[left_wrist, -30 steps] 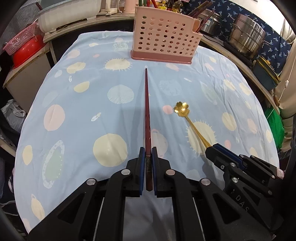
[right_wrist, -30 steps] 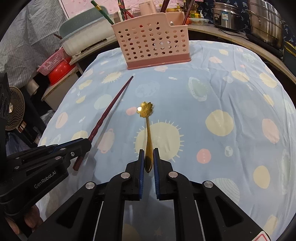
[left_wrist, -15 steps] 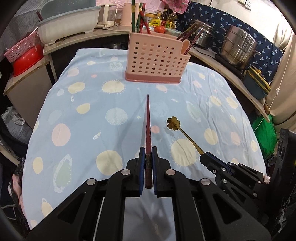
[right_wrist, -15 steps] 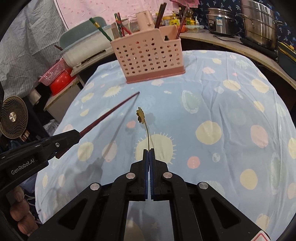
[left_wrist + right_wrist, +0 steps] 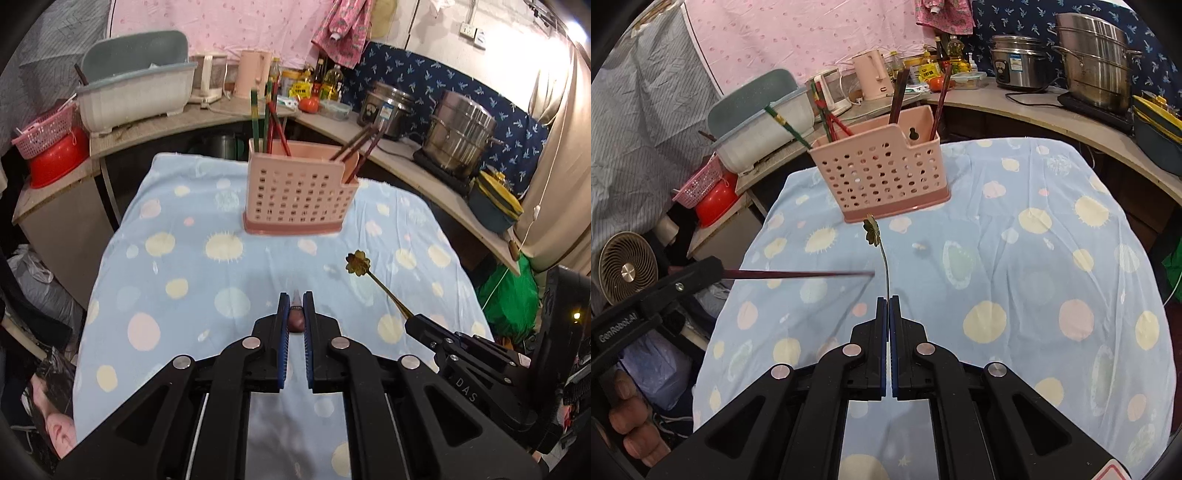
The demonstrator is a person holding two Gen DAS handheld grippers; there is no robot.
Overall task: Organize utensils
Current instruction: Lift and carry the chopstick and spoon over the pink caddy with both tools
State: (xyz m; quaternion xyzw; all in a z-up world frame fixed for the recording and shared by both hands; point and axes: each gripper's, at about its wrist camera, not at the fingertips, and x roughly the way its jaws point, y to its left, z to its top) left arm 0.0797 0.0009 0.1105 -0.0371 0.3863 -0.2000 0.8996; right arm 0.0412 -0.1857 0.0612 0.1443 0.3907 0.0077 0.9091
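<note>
The left gripper (image 5: 295, 317) has its jaws clamped on the thick end of a dark red chopstick (image 5: 798, 274), which in the right wrist view juts level from the left edge toward frame centre, clear of the bench (image 5: 1052, 266). The right gripper (image 5: 888, 314) has its jaws pressed almost together on the thin handle of a gold flower-headed spoon (image 5: 872, 230), raised above the cloth at frame centre. Both look light, stiff and slick, so they could pivot in a grip taken at one end; holding nearer the middle would steady them. The pink perforated caddy (image 5: 299, 192) stands at upper centre, already holding chopsticks, and seems the likely destination.
</note>
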